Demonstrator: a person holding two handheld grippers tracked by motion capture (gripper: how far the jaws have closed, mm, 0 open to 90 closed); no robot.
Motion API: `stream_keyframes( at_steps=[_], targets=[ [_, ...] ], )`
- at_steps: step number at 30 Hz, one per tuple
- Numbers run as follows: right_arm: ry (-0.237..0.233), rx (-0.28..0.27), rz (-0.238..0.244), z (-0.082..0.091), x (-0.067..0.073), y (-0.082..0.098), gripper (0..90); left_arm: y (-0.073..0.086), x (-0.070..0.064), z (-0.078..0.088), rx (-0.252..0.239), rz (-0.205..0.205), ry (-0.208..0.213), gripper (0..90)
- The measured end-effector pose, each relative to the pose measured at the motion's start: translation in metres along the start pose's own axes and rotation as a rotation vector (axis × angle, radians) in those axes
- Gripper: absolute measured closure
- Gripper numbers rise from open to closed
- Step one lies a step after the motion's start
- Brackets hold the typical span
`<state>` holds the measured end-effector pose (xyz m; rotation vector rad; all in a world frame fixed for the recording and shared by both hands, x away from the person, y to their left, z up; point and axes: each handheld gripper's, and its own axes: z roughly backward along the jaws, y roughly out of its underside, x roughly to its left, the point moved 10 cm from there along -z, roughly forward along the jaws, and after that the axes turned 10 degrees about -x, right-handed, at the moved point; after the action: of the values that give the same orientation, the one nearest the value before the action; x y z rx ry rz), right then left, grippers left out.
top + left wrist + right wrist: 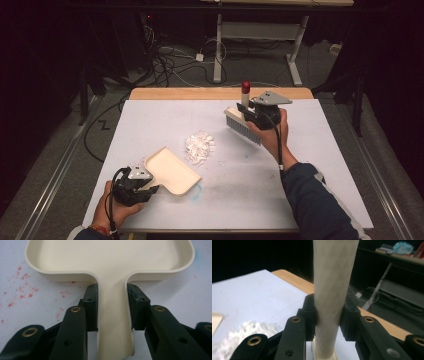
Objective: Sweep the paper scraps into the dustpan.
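Note:
A cream dustpan [170,170] lies on the white table at the front left, its mouth facing the middle. My left gripper [145,186] is shut on the dustpan's handle [113,322], one jaw on each side. A small heap of white paper scraps [200,146] lies just beyond the pan's mouth. My right gripper [250,114] is shut on the pale handle [332,295] of a hand brush [243,127], which has a red tip and grey bristles. The brush hangs tilted above the table, to the right of the scraps [242,337].
The white table top [310,165] has a wooden strip [200,93] along its far edge. Faint red specks [22,290] and a blue smudge [196,192] mark the surface near the pan. Cables and desk legs [218,55] stand on the dark floor beyond.

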<state>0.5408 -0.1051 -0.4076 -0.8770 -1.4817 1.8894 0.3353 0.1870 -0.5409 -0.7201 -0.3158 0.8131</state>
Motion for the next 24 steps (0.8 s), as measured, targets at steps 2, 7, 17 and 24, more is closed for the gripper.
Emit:
stream_keyframes(
  at_steps=[2, 7, 17, 24],
  targets=[
    [0.000, -0.001, -0.028, -0.014, 0.002, 0.002, 70.6, 0.000, 0.001, -0.001, 0.005, 0.000, 0.002, 63.6],
    [0.004, -0.020, -0.009, -0.040, 0.013, -0.005, 70.6, -0.001, 0.000, -0.002, 0.009, 0.002, 0.004, 63.6],
    [-0.071, -0.033, -0.015, -0.077, 0.056, -0.002, 70.6, -0.002, 0.001, -0.005, 0.019, -0.004, 0.011, 63.6],
    [-0.159, -0.022, -0.002, -0.071, 0.087, 0.001, 70.3, -0.001, 0.001, -0.005, 0.016, 0.007, 0.011, 63.6]
  ],
)
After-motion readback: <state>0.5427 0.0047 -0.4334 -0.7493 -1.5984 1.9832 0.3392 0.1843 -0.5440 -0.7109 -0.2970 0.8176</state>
